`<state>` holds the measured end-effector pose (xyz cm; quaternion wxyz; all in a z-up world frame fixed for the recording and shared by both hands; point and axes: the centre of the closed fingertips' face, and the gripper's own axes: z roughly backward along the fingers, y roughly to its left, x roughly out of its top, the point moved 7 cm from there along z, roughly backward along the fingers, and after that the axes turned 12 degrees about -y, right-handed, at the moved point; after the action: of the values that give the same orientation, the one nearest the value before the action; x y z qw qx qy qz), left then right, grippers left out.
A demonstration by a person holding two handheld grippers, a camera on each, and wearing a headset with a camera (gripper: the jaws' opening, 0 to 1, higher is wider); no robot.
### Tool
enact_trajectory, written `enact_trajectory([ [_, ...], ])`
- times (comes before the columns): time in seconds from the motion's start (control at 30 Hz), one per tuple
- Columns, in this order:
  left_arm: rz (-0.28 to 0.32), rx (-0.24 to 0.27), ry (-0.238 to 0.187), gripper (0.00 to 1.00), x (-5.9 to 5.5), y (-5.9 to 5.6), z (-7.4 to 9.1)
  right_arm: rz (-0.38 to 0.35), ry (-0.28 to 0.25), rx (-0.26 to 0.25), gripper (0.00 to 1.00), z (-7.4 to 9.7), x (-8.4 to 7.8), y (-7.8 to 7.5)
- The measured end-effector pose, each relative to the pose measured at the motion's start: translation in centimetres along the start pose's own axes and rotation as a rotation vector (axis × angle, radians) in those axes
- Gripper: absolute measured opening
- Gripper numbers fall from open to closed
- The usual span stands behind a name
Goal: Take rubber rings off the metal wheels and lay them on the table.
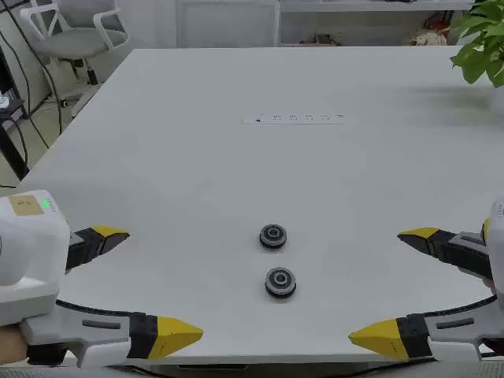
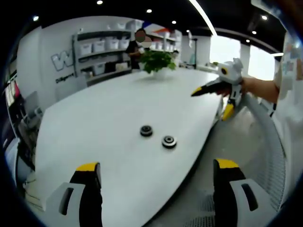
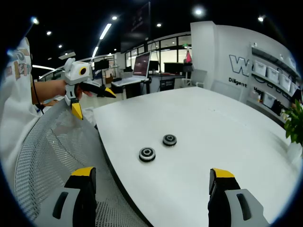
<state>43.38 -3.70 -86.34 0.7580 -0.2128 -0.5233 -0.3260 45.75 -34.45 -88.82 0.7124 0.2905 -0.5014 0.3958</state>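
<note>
The left gripper (image 1: 164, 283) and right gripper (image 1: 375, 285) hang with jaws spread wide and empty over the table's (image 1: 197, 165) near edge. Between them, near that edge, lie the far wheel (image 1: 273, 236) and the near wheel (image 1: 280, 282), close together, each with its black ring on.

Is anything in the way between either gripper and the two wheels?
Nothing visible. Bare table lies between the left gripper and the near wheel and far wheel, and likewise for the right gripper. Both pairs of jaws stand open.

open tabletop (image 1: 197, 173) around far wheel (image 1: 273, 236) and near wheel (image 1: 280, 282), socket strip (image 1: 293, 119) well beyond, plant (image 1: 482, 41) at far corner
</note>
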Motion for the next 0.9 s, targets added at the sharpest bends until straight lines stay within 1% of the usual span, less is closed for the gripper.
enact_trajectory([
  [0.33,-0.003,-0.001,0.002,1.0,-0.1,-0.26,0.24,-0.001,-0.004,0.0,0.99,-0.02,-0.11,0.22],
  [0.9,-0.004,0.019,-0.002,1.0,0.0,0.08,0.89,0.007,-0.008,0.004,0.98,-0.26,0.1,0.18],
])
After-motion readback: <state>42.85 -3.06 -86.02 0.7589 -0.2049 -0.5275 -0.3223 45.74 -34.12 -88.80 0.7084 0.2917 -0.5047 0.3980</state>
